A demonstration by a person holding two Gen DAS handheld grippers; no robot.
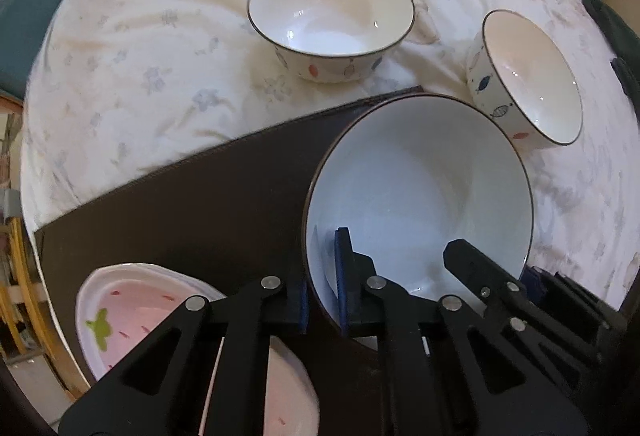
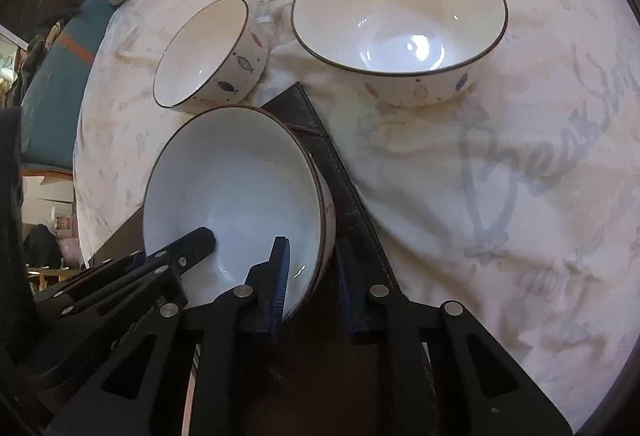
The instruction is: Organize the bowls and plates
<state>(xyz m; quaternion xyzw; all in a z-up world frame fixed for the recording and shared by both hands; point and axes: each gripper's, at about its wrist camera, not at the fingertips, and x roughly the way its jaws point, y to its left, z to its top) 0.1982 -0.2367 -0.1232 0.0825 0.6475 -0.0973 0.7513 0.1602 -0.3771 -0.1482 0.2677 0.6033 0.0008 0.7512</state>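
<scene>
A white bowl (image 1: 420,191) (image 2: 240,187) with a dark rim stands over the far corner of a dark brown mat (image 1: 192,203) (image 2: 356,195). My left gripper (image 1: 322,264) (image 2: 172,248) is shut on the bowl's near rim, one blue pad inside and one outside. My right gripper (image 2: 312,248) (image 1: 494,264) straddles the opposite rim with the wall between its jaws and a gap at the inner pad, so it is open. A large fish-patterned bowl (image 1: 332,19) (image 2: 400,15) stands upright on the sheet. A smaller one (image 1: 528,75) (image 2: 208,51) lies tipped on its side.
Pink strawberry-shaped plates (image 1: 132,316) are stacked on the mat's near left. A wrinkled white sheet (image 1: 132,67) (image 2: 500,163) covers the soft surface. A teal cushion (image 2: 56,83) and clutter lie beyond its left edge.
</scene>
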